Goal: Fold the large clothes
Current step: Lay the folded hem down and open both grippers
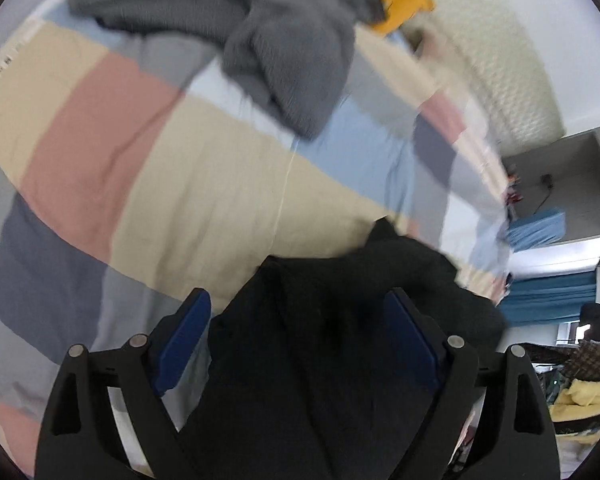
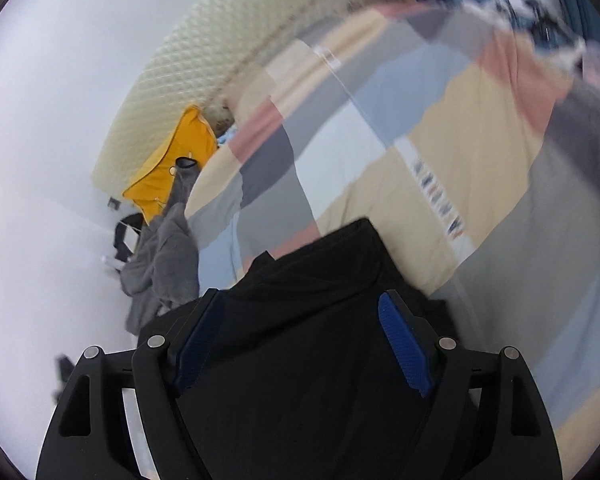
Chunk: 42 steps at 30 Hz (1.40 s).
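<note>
Underneath everything lies a bed (image 1: 148, 184) with a patchwork cover of cream, pink, pale blue and slate blocks, a quilted cream headboard (image 2: 172, 92) and plain white wall behind it, teal curtains (image 1: 548, 300) off to one side. A grey knit garment (image 1: 284, 52) and a yellow pillow (image 2: 176, 164) sit up near the headboard. The black garment (image 2: 320, 340) lies bunched and creased on the cover at the near edge, and both the left gripper (image 1: 300, 344) and right gripper (image 2: 306, 344) stand with jaws spread wide over it, its cloth between the blue pads but not pinched.
</note>
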{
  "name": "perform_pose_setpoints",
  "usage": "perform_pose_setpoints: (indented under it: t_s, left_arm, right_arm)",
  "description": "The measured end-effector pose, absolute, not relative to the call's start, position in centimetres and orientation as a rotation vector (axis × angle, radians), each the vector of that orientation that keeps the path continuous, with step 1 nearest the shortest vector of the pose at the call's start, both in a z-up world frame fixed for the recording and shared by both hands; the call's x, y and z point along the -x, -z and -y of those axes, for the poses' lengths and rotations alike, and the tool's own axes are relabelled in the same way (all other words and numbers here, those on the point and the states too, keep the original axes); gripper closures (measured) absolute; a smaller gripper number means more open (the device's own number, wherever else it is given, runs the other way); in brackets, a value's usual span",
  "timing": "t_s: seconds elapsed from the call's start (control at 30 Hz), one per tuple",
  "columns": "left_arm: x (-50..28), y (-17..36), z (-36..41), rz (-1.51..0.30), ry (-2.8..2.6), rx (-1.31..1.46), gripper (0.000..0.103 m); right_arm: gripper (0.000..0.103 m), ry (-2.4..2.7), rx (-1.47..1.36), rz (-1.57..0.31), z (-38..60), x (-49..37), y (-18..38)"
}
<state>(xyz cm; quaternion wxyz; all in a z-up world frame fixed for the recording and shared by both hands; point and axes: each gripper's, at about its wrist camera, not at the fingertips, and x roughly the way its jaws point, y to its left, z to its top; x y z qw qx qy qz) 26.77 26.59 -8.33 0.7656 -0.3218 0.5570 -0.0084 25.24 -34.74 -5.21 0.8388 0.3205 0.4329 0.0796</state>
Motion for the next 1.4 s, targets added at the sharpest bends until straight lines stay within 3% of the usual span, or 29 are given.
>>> perform_pose_setpoints:
  t_s: [0.33,0.5,0.77,1.13,1.4]
  left_arm:
    - [-23.8,-7.0,-17.5,-0.869,0.090,0.474,0.015]
    - [-22.1,-10.8,-12.0,-0.715,0.118,0.368,0.015]
    - [-20.1,-3.8,-5.7,-0.656,0.100,0.083,0.015]
    - [-22.4,6.3,-7.6,-0.720,0.006,0.021,0.015]
    - [-24.5,11.4,-6.0,-0.770,-0.031,-0.053,0.015]
  right_arm:
    - [0.023,-0.221,-0.424,-0.681,29.0,-20.3,-7.0]
    - [0.023,-0.220,-0.244,-0.586,24.5,-18.4,-8.5]
    - [0.023,-0.269,-0.132,-0.594,19.8,-18.7,-1.2]
    - [0.023,-0.245,-0.026,-0.702,17.8,-23.1,10.6]
    - [0.019,-0.253,-0.026,-0.731,17.2,-26.1,13.2]
